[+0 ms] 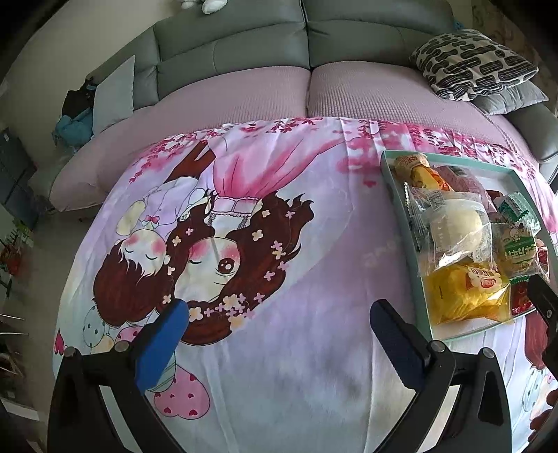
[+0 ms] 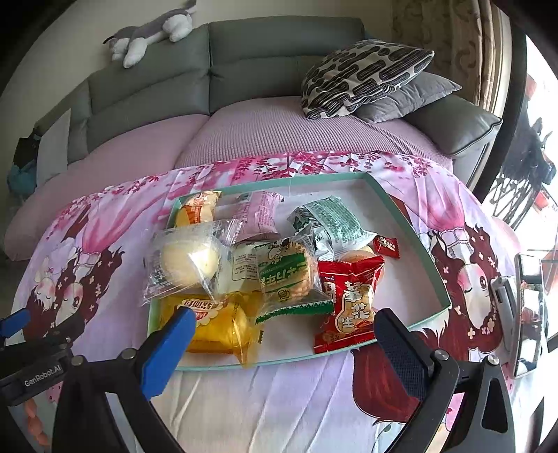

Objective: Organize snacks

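Observation:
A shallow teal-rimmed tray [image 2: 411,223] lies on a pink cartoon cloth and holds several wrapped snacks: a yellow bread pack [image 2: 223,324], a clear bun pack [image 2: 188,261], a green-labelled cracker pack [image 2: 286,275], a red peanut pack [image 2: 352,299], a green-white pouch [image 2: 331,223] and a pink pack [image 2: 258,212]. My right gripper [image 2: 284,322] is open and empty, just in front of the tray's near edge. My left gripper [image 1: 279,313] is open and empty over bare cloth, left of the tray [image 1: 415,265]. The yellow pack [image 1: 467,292] shows there too.
A grey sofa with a pink cover [image 2: 265,132] stands behind the cloth, with patterned and grey cushions [image 2: 366,73] at the right. A plush toy [image 2: 153,31] lies on the sofa back. A phone-like device [image 2: 530,313] rests on the cloth at the right.

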The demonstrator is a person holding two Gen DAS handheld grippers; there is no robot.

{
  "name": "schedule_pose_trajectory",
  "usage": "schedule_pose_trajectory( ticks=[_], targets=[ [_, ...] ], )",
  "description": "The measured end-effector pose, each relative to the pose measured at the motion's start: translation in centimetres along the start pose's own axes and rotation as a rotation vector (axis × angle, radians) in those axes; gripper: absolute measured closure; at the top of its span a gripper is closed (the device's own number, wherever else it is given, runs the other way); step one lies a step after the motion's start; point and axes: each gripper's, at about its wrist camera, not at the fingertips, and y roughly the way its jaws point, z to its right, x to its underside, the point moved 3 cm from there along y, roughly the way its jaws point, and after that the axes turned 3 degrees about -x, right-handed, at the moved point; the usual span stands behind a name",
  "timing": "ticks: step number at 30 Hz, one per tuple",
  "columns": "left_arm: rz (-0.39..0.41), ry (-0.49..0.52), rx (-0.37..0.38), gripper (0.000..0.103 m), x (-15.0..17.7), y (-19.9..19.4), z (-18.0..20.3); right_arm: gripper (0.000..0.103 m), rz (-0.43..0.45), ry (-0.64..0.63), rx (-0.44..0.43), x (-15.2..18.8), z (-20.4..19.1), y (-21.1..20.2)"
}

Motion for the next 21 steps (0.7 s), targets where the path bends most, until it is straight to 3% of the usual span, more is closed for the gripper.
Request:
schedule_pose_trajectory(
  ticks=[21],
  targets=[
    [0.027, 0.012, -0.025, 0.0, 0.4, -1.6, -0.7, 0.0, -0.026, -0.053, 0.021, 0.3, -0.5, -1.6]
  ],
)
